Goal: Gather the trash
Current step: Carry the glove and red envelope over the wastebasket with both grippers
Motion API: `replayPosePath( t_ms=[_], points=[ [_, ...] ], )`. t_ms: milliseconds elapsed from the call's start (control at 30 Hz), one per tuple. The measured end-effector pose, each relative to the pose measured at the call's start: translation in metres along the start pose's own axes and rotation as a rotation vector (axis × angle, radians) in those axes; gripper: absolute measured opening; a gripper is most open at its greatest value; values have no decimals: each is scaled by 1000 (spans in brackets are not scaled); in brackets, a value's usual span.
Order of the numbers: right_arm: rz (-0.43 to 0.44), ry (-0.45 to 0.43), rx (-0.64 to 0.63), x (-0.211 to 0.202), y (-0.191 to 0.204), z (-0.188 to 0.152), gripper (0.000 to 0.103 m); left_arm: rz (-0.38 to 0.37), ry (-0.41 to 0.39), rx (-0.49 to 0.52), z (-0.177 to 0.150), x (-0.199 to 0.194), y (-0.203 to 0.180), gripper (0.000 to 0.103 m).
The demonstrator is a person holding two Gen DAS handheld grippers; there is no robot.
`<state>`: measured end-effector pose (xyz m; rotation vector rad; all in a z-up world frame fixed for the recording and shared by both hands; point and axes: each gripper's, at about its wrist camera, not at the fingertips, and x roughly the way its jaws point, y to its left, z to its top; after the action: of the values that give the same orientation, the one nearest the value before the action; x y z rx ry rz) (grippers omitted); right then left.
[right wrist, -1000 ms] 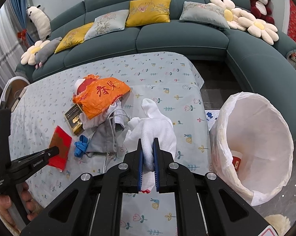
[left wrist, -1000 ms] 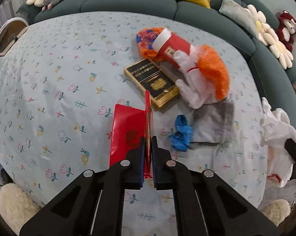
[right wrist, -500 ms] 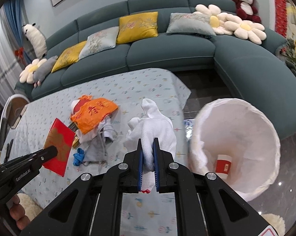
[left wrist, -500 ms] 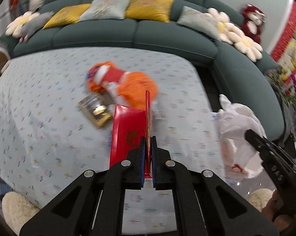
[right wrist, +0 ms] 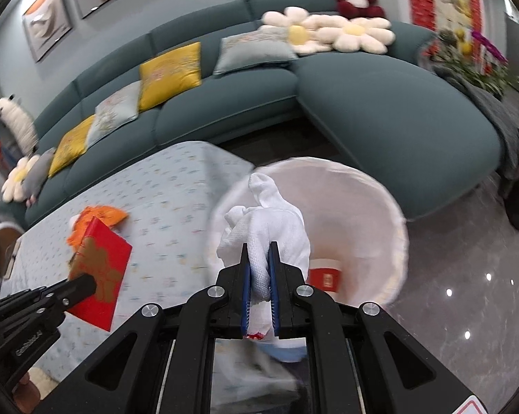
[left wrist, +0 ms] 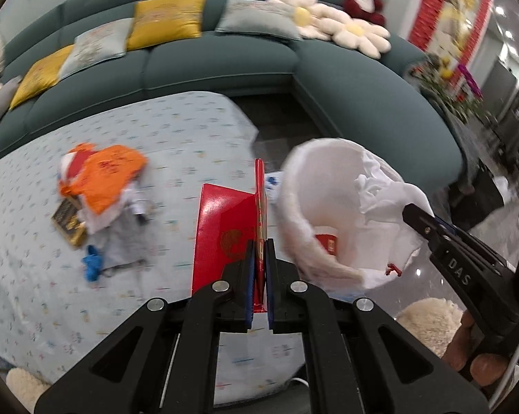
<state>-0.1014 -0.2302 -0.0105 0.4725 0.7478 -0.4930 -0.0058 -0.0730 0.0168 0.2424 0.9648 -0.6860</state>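
Both hands are swinging away from the worktop (left wrist: 176, 138) toward the lined bin (right wrist: 390, 214), which a second ago sat off to one side and is now filling both views (so the drop looks close). The left hand-held gripper (left wrist: 257, 272) is clamping the red envelope (left wrist: 225, 231) upright beside the bin's rim; the right hand-held gripper (right wrist: 259, 276) is pinching the white glove (right wrist: 269, 220) over its mouth.
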Motion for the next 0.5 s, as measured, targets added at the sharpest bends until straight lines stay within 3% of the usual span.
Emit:
replayPosePath(
  t_ms=[267, 500],
  points=[
    [-29, 5, 113, 5, -50, -5, 9, -62, 39, 54, 10, 28, -52, 5],
    [-3, 24, 209, 14, -75, -9, 9, -100, 87, 66, 19, 53, -80, 5]
  ],
)
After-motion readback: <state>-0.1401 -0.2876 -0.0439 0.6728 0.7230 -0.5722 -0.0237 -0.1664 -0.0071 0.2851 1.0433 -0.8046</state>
